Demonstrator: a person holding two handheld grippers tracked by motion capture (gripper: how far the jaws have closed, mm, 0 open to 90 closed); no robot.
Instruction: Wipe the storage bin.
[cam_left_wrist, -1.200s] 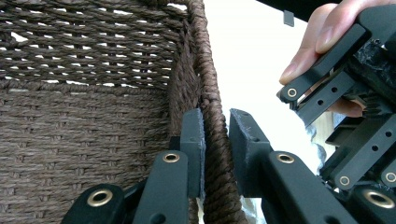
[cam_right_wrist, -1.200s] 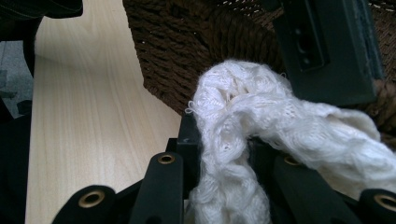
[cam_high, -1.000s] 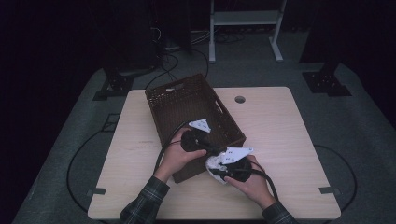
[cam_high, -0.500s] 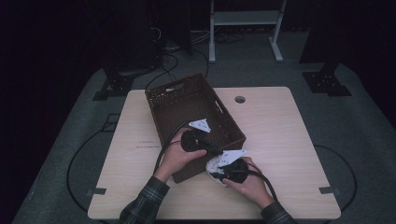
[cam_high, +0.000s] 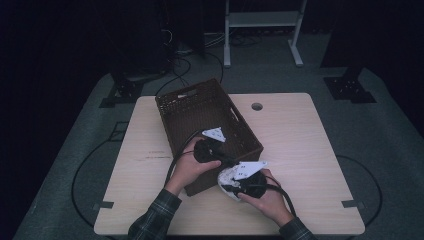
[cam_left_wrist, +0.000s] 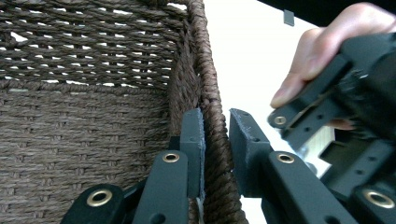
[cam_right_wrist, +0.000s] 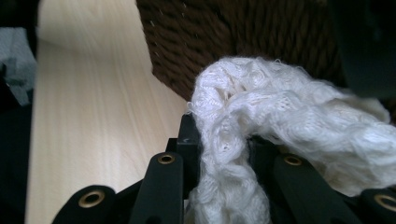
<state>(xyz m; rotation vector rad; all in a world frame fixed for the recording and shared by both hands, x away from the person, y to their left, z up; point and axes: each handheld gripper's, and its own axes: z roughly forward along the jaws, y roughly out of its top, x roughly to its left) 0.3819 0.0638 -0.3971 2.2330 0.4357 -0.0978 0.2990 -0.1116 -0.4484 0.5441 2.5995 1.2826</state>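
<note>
Loading step: our left gripper (cam_left_wrist: 215, 140) clamps the wicker basket (cam_high: 186, 107) rim; right gripper (cam_right_wrist: 223, 144) pinches a white knitted cloth (cam_right_wrist: 280, 112). Next, lift it over the rim.

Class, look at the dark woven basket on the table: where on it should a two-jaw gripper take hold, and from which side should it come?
Probably the top rim of the near wall of the wicker basket, approached from above. The walls are thin and upright, so one jaw fits inside and one outside, as the left gripper shows by straddling the braided edge. The body looks too wide to span.
</note>
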